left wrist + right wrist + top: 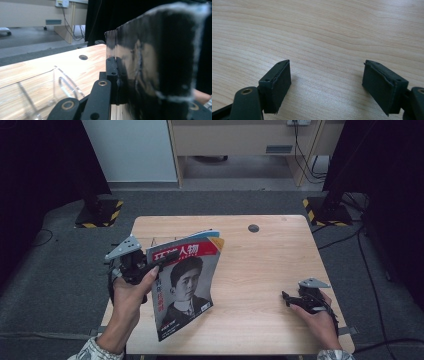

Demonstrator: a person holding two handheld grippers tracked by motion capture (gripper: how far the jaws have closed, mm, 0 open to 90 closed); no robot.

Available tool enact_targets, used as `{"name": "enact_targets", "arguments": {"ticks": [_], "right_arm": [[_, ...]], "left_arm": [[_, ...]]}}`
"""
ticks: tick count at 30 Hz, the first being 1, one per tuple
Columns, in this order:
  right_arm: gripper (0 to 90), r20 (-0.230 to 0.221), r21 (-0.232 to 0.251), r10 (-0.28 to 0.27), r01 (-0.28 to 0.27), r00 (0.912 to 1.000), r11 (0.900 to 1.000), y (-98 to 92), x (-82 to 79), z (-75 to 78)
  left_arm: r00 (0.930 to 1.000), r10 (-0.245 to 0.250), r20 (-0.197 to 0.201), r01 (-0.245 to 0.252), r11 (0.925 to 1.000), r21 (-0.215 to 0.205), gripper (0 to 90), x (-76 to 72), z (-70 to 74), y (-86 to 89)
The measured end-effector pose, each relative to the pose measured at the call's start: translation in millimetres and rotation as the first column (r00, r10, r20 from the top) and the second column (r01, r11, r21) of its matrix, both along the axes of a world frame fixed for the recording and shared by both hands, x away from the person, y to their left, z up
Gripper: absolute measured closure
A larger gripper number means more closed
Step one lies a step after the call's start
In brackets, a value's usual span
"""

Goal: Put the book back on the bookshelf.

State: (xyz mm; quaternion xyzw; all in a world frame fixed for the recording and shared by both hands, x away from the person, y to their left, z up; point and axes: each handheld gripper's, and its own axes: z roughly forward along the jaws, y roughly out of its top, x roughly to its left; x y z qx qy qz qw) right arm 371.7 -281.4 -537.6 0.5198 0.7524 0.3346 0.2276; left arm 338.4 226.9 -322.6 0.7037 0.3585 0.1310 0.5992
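A magazine (187,285) with a red masthead and a portrait on its cover hangs tilted above the left half of the wooden table (265,265). My left gripper (167,257) is shut on its upper left edge, held up by the person's left hand. In the left gripper view the magazine (160,62) is a dark glossy sheet pinched between the jaws. My right gripper (286,296) rests low at the table's right side in the person's right hand. Its jaws stand open (327,82) over bare wood with nothing between them.
A clear plastic stand (57,82) sits on the table just left of my left jaws. A round cable hole (253,228) lies near the far edge. Beyond the table are grey floor, a cabinet and black stand bases with hazard stripes (100,215).
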Motion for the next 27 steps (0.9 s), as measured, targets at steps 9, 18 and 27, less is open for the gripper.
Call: {"name": "enact_targets", "arguments": {"ticks": [9, 18, 27], "right_arm": [[22.9, 0.0, -0.001, 0.002, -0.002, 1.0, 1.0, 0.1, 0.0, -0.1], [22.8, -0.001, -0.001, 0.003, -0.003, 1.0, 1.0, 0.1, 0.0, -0.1], [22.7, -0.001, 0.001, 0.007, -0.007, 1.0, 1.0, 0.1, -0.1, -0.1]], "left_arm": [[0.9989, 0.045, -0.012, -0.045, 0.9988, -0.02, 86.7, -6.0, -6.8, 29.0], [0.9963, 0.084, -0.017, -0.084, 0.9961, -0.025, 86.7, -11.8, -14.4, 47.1], [0.9925, 0.121, -0.014, -0.122, 0.9917, -0.041, 86.7, -22.3, -12.6, 69.6]]}}
